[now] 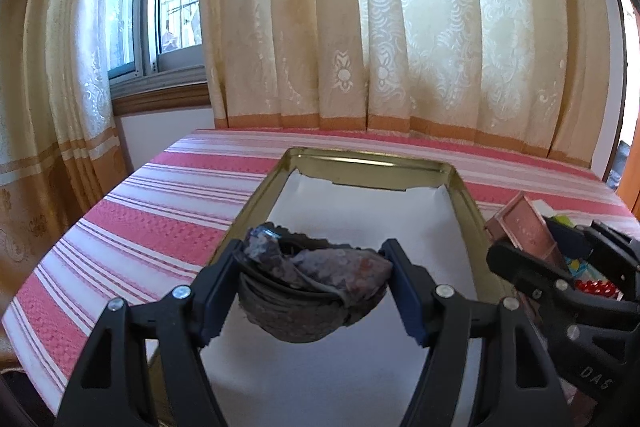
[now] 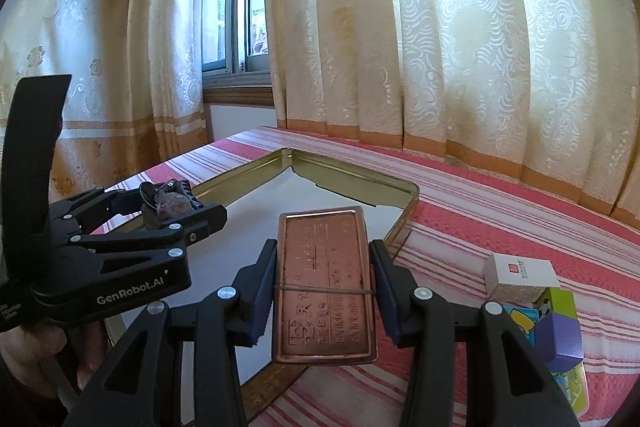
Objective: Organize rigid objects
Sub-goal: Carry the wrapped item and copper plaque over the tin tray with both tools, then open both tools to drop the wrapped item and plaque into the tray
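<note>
My left gripper [image 1: 314, 291] is shut on a dark grey rough stone-like object [image 1: 312, 287] and holds it above the white-lined gold tin tray [image 1: 256, 193]. My right gripper [image 2: 320, 291] is shut on a copper-coloured embossed flat tin [image 2: 324, 283] with a rubber band around it, held above the tray's right edge [image 2: 404, 223]. In the right wrist view the left gripper [image 2: 168, 203] with the stone [image 2: 168, 205] is at the left over the tray. In the left wrist view the right gripper [image 1: 532, 247] and the copper tin [image 1: 524, 227] are at the right.
The tray lies on a red and white striped cloth [image 1: 160, 211]. To the right of the tray are a small white box [image 2: 520, 277], a purple and green box [image 2: 558, 331] and a colourful flat pack [image 2: 576, 391]. Curtains [image 1: 400, 27] and a window [image 1: 160, 7] stand behind.
</note>
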`<act>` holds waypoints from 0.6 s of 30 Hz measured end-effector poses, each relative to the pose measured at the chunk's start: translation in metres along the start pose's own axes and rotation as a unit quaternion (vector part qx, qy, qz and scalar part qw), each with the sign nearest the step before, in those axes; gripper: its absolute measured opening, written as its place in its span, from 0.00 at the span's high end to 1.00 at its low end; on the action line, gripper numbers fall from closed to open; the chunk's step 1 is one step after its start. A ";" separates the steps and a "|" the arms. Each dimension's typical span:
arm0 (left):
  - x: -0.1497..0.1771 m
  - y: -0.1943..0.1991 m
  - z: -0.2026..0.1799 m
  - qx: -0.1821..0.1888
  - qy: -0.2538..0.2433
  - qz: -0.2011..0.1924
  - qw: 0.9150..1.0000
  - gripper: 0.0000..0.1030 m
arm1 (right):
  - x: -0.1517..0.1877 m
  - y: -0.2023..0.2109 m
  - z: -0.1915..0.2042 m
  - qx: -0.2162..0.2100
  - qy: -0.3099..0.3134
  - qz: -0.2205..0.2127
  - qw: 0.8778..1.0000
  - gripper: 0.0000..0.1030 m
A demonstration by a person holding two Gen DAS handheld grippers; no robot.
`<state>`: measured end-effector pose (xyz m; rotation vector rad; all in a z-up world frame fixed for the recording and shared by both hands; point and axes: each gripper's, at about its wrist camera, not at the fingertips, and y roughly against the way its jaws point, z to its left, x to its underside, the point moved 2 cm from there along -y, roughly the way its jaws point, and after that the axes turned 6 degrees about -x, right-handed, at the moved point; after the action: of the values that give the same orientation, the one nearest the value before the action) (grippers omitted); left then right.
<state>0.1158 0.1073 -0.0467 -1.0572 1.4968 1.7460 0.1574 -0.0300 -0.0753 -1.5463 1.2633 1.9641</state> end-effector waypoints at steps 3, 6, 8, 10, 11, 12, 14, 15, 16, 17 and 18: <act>-0.004 0.000 0.004 0.004 -0.003 0.012 1.000 0.32 | -0.002 -0.004 0.000 -0.001 0.004 0.004 1.000 0.54; -0.016 0.000 0.006 0.003 -0.021 0.029 0.999 0.32 | -0.007 -0.012 -0.002 -0.005 0.001 0.013 1.000 0.54; -0.026 -0.003 0.005 0.005 -0.035 0.039 0.999 0.32 | -0.013 -0.020 -0.008 -0.011 -0.013 0.026 1.000 0.54; -0.039 -0.010 0.005 0.011 -0.043 0.057 0.997 0.32 | -0.019 -0.030 -0.012 -0.013 -0.018 0.038 0.999 0.54; -0.044 -0.014 0.003 0.014 -0.050 0.065 0.997 0.32 | -0.023 -0.035 -0.015 -0.014 -0.020 0.044 0.999 0.54; -0.047 -0.017 0.001 0.014 -0.057 0.070 0.996 0.32 | -0.025 -0.041 -0.016 -0.017 -0.021 0.053 0.998 0.54; -0.055 -0.029 -0.005 0.001 -0.080 0.072 0.994 0.32 | -0.029 -0.054 -0.020 -0.025 -0.030 0.072 0.997 0.54; -0.057 -0.035 -0.007 -0.006 -0.089 0.077 0.993 0.32 | -0.030 -0.062 -0.021 -0.028 -0.033 0.080 0.996 0.54; -0.059 -0.044 -0.009 -0.005 -0.093 0.087 0.992 0.32 | -0.031 -0.065 -0.021 -0.028 -0.033 0.084 0.996 0.54; -0.060 -0.051 -0.010 -0.004 -0.094 0.096 0.991 0.32 | -0.032 -0.070 -0.021 -0.027 -0.032 0.087 0.995 0.54; -0.061 -0.057 -0.010 -0.006 -0.096 0.104 0.990 0.32 | -0.033 -0.074 -0.020 -0.027 -0.029 0.091 0.995 0.54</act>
<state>0.1969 0.1109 -0.0233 -0.7349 1.5191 1.9397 0.2343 0.0023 -0.0779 -1.4314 1.3802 2.1547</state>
